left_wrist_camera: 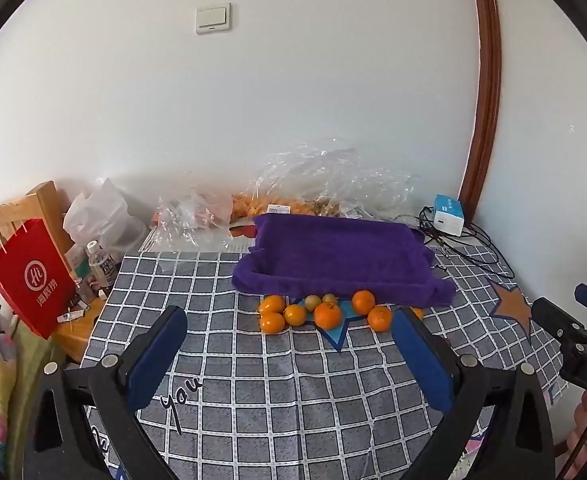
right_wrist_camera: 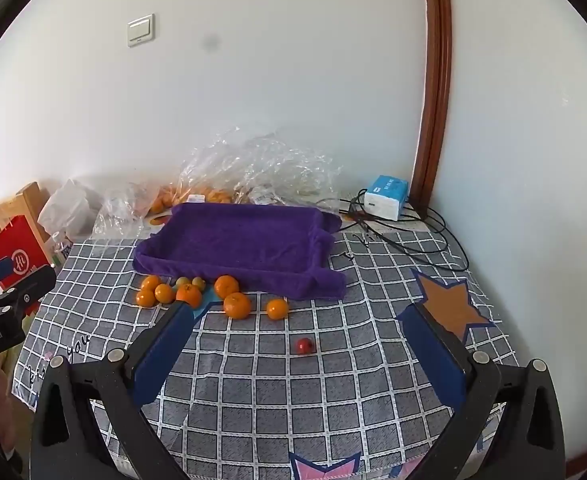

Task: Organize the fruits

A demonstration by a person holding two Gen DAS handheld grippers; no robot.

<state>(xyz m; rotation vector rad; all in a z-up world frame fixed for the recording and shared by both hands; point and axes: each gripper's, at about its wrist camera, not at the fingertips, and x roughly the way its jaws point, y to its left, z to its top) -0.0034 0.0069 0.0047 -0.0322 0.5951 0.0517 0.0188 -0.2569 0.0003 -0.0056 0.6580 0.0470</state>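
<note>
Little writing can be read: the word "you" (left_wrist_camera: 181,402) is printed in script on the grey checked tablecloth (left_wrist_camera: 293,400), a white circular logo with Chinese characters below it is carried by the red paper bag (left_wrist_camera: 37,276) at the far left, and the letters "DA" are seen on the right gripper's body at the right edge of the left wrist view, while "Robot.AI" is read on the left gripper's body in the right wrist view. The print on the blue and white box (right_wrist_camera: 386,197) at the far right corner is too small to make out. The left gripper (left_wrist_camera: 289,320) is held with its jaws spread wide and nothing between them; the right gripper (right_wrist_camera: 301,312) is likewise spread wide and holds nothing. The oranges (left_wrist_camera: 327,315) are clustered on the cloth against the near edge of the purple towel-lined tray (left_wrist_camera: 341,256), with two small greenish fruits (left_wrist_camera: 312,302) among them. A small red fruit (right_wrist_camera: 304,345) lies alone, nearer than the cluster and apart from it. A broad stretch of bare checked cloth is left between the grippers and the fruit. Crumpled clear plastic bags (right_wrist_camera: 261,168) are piled behind the tray against the wall, and black cables (right_wrist_camera: 413,236) trail along the far right edge.
</note>
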